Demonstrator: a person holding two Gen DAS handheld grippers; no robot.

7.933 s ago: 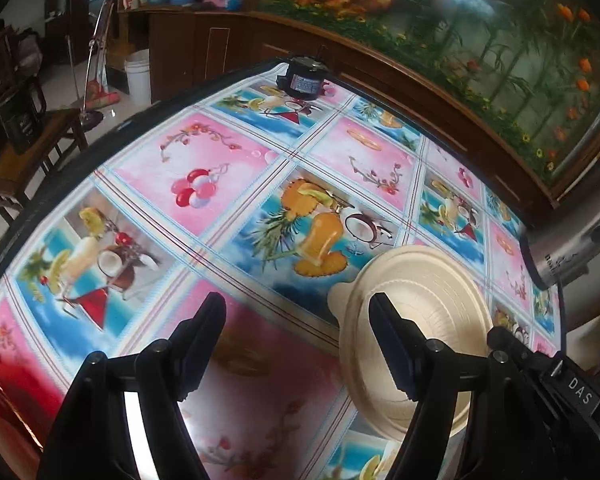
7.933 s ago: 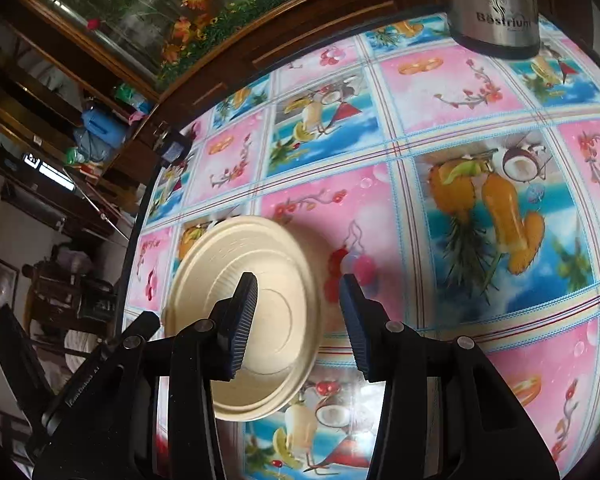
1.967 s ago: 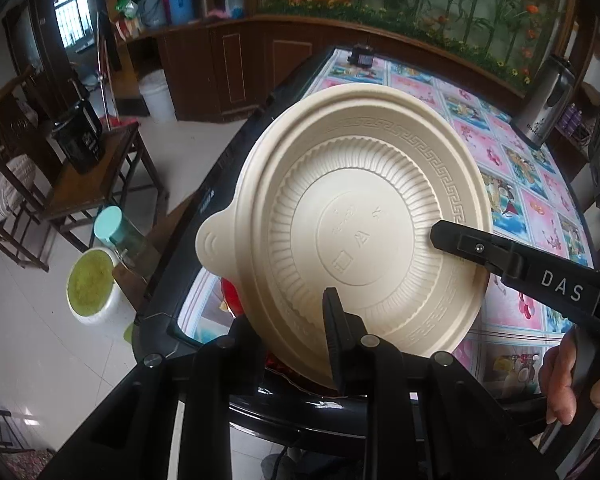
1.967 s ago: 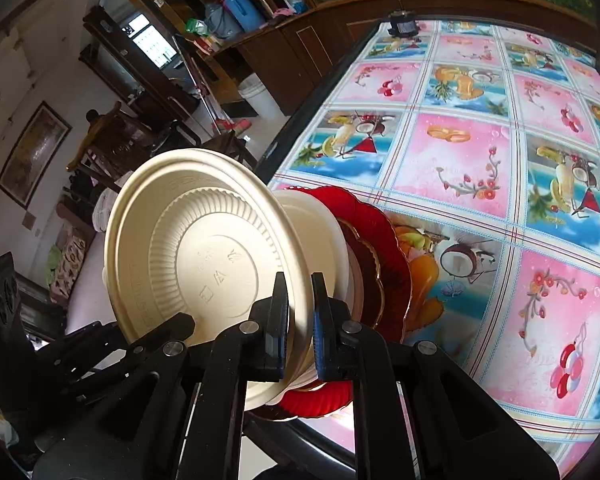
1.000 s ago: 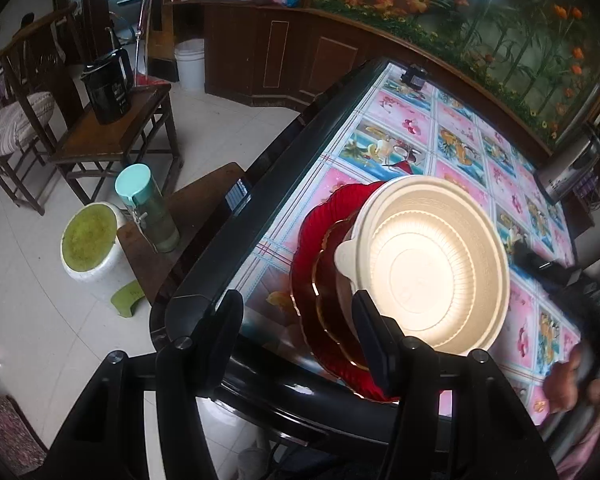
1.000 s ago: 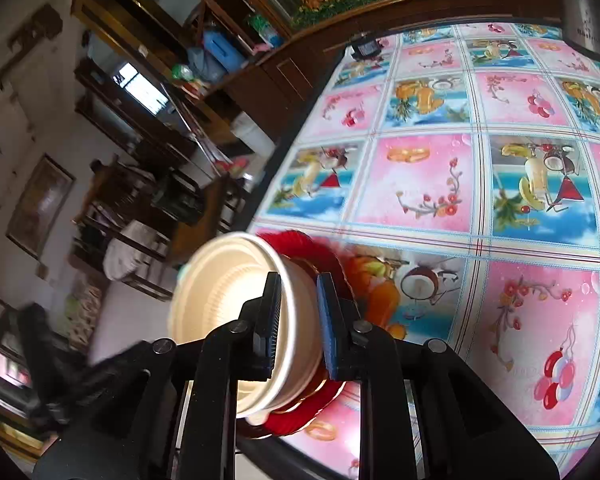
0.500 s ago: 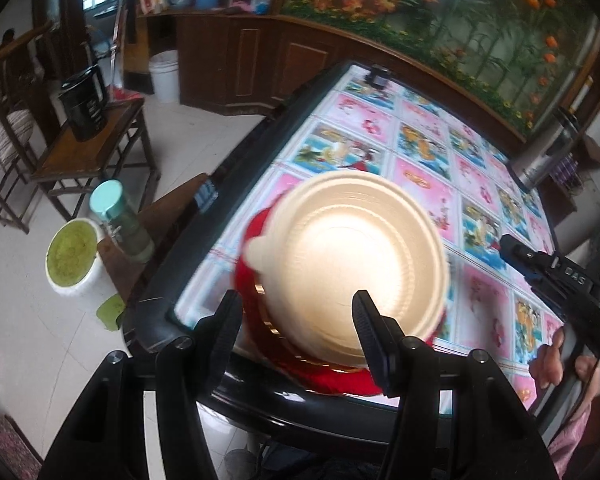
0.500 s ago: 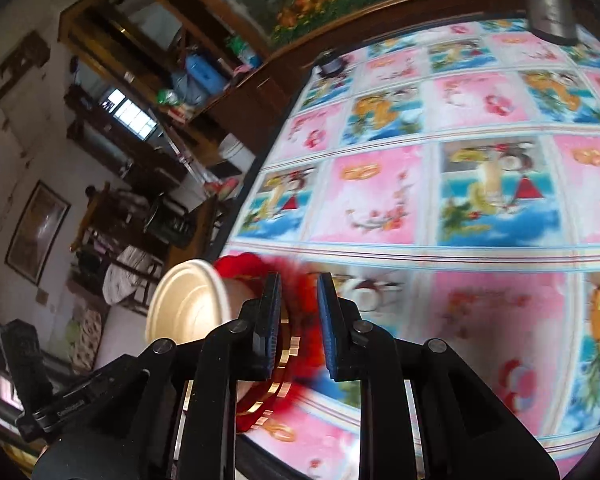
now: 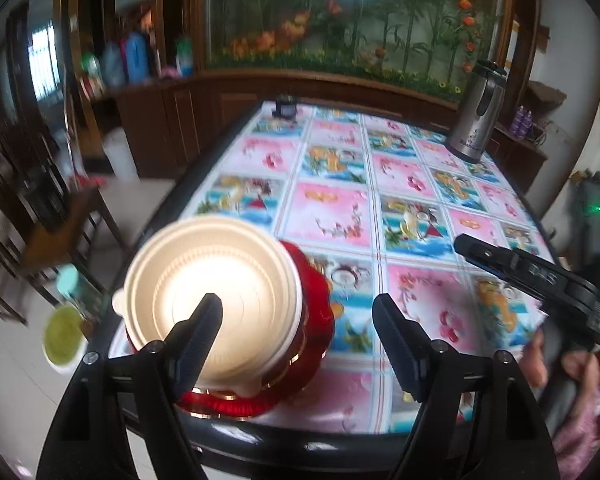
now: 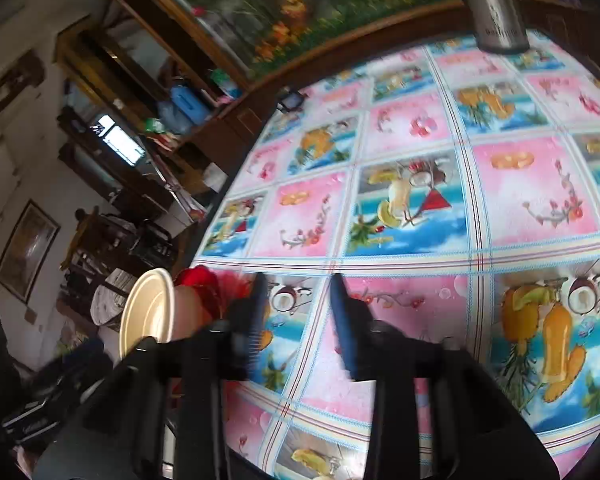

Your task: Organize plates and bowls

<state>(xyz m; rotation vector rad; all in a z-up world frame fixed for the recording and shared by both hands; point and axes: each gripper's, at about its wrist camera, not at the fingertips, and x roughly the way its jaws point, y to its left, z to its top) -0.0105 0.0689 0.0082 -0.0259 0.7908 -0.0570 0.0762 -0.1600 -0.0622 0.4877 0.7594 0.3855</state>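
While the left tongs (image 9: 296,316) are opening empty above the bowl (image 9: 216,300), only their camera's catching the right tongs (image 10: 296,300), also opening empty.

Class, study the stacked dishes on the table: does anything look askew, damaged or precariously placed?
The stack of cream bowls on red plates sits right at the table's near corner, close to the edge. Nothing looks spilled or broken.

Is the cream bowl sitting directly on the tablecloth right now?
No, the cream bowl rests on top of the red plates, near the table's corner.
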